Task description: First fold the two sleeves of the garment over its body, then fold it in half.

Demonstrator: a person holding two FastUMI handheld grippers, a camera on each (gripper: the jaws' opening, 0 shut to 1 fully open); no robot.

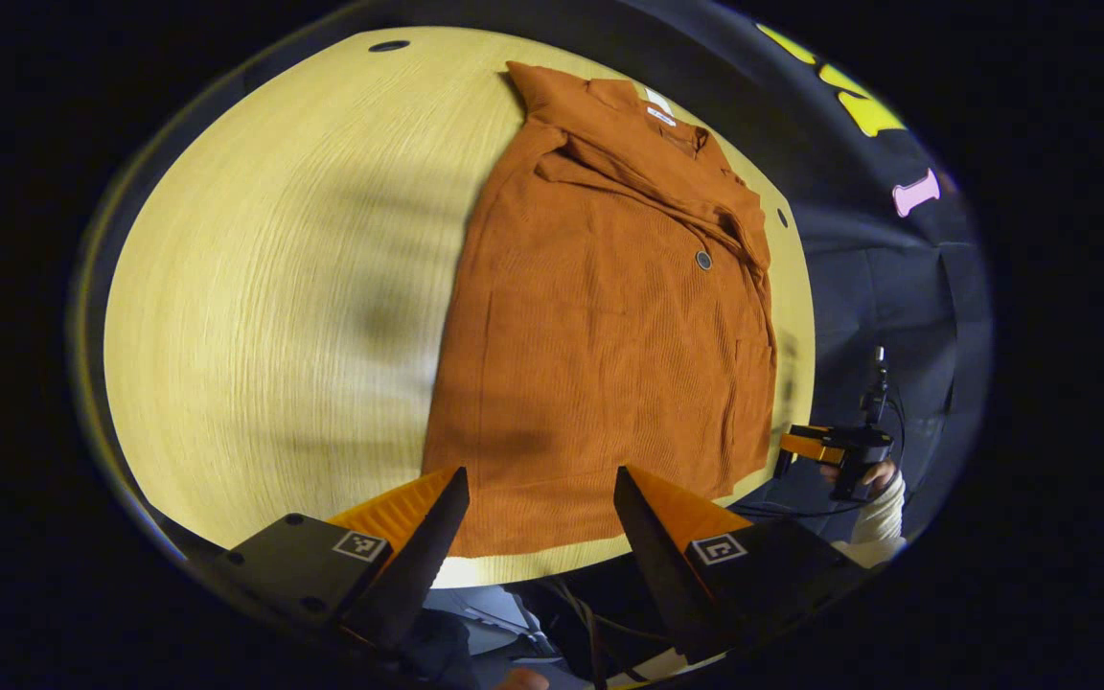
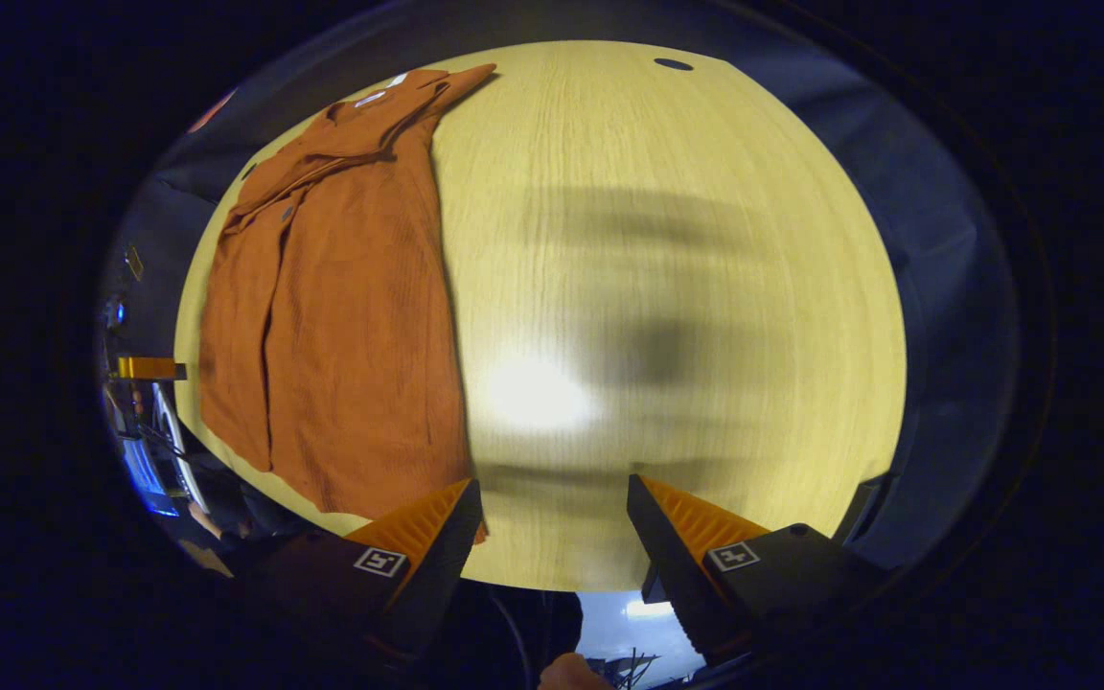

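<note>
A rust-orange collared garment [image 1: 590, 364] lies flat on the wooden table [image 1: 274, 287], collar at the far end. One sleeve is folded across its chest above a dark button [image 1: 703, 260]. My left gripper [image 1: 538, 494] hangs open just above the near hem, with nothing between its fingers. In the right gripper view the garment [image 2: 341, 316] lies to the left, and my right gripper [image 2: 552, 503] stands open over bare table [image 2: 657, 287] beside the hem's corner. The right gripper [image 1: 806, 446] also shows past the table's right edge, held by a hand in a white sleeve.
A small round hole [image 1: 388, 45] sits in the tabletop at the far left corner, and the right gripper view shows a hole [image 2: 674, 64] at its far side. Dark cloth walls surround the table. Cables hang below the near edge.
</note>
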